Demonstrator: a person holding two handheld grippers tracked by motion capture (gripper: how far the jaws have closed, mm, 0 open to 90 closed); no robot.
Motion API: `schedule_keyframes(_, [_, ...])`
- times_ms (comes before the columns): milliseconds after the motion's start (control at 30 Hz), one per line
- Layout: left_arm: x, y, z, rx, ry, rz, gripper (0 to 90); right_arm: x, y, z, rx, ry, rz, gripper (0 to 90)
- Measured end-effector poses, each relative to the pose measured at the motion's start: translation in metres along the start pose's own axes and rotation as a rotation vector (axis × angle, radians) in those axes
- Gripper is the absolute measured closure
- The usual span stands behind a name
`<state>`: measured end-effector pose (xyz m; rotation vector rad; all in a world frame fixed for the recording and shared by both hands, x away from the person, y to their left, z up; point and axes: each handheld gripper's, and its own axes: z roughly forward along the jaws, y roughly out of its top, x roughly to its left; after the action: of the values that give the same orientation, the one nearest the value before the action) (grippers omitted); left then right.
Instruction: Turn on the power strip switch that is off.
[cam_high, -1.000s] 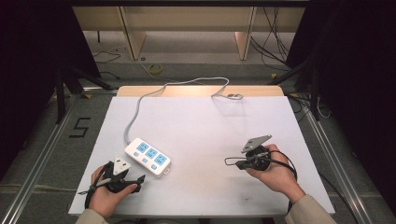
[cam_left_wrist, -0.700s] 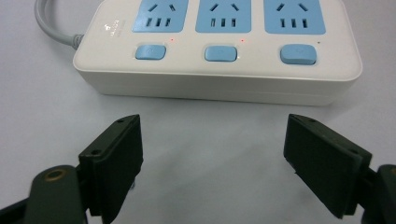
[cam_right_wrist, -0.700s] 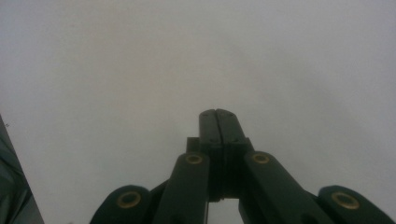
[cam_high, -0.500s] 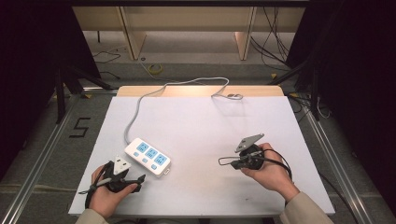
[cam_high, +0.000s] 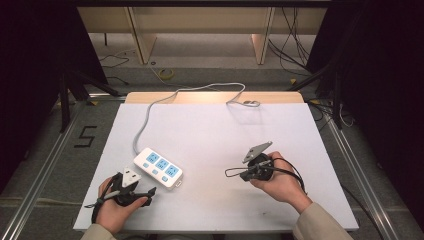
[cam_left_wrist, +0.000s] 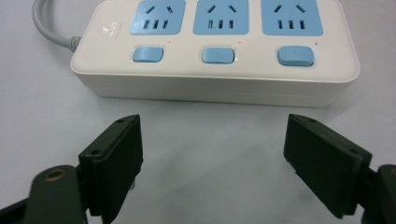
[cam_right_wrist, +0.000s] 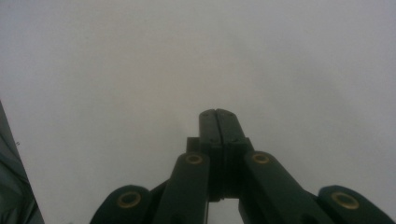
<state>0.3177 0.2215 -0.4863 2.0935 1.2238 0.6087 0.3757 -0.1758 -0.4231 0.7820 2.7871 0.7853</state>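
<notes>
The left gripper is sitting at the near left corner of the bench, held in the person's left hand. Its jaws are standing wide apart, and nothing is sitting between them. In the left gripper view the gripper is pointing straight at the long side of the power strip, which is lying just ahead of it and not touching it.

The right gripper is resting farther right, in the person's right hand, with a bare patch of bench all around it. Its jaws are pressed tight together and are holding nothing. In the right gripper view the gripper is pointing at plain white bench top.

The power strip is lying flat near the left side, a little past the left gripper. It is white with three blue sockets and three blue buttons.

Its grey cord is running away up the bench to the far edge and curling along it.

The middle and the right side of the bench are giving lots of open room. The floor is lying beyond the left edge.
</notes>
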Motion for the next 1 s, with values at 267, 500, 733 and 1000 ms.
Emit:
schedule_keyframes(267, [0.000,0.000,-0.001,-0.001,0.003,-0.002,19.4,0.003,0.007,0.002,0.006,0.000,-0.015,90.0])
schedule_keyframes(500, [0.000,0.000,-0.001,0.001,0.002,0.001,19.4,0.006,0.013,0.005,0.003,0.003,-0.020,90.0])
schedule_keyframes(733, [0.000,0.000,-0.001,0.002,0.002,0.001,19.4,0.010,0.019,0.010,0.006,0.011,-0.038,90.0])
schedule_keyframes(1000, [0.000,0.000,-0.001,0.001,0.002,0.002,19.4,0.016,0.031,0.016,0.015,0.016,-0.061,90.0])
